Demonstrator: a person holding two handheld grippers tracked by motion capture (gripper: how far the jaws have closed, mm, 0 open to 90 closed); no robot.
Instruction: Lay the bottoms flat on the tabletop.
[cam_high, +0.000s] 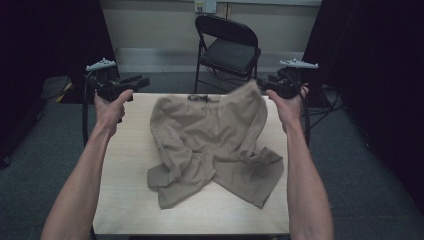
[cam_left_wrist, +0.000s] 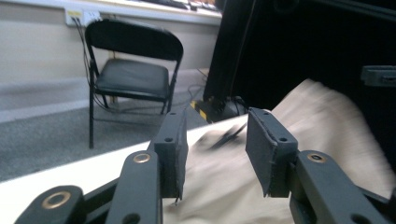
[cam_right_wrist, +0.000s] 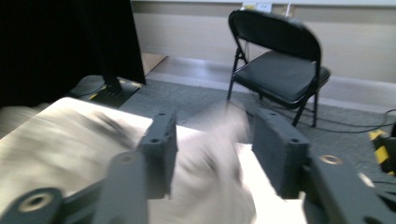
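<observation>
Your crumpled tan cotton shorts (cam_high: 215, 145) lie across the middle of the pale wooden desk (cam_high: 125, 200), legs crossed toward you, one far corner peaked up by your right gripper (cam_high: 265, 85). Its jaws stand apart with blurred cloth between them (cam_right_wrist: 210, 154), so nothing is pinched. Your left gripper (cam_high: 142, 82) hovers off the far left corner, jaws apart and empty. You seem to be mid-spread: next, close on the waistband corners and pull outward. No containers here.
</observation>
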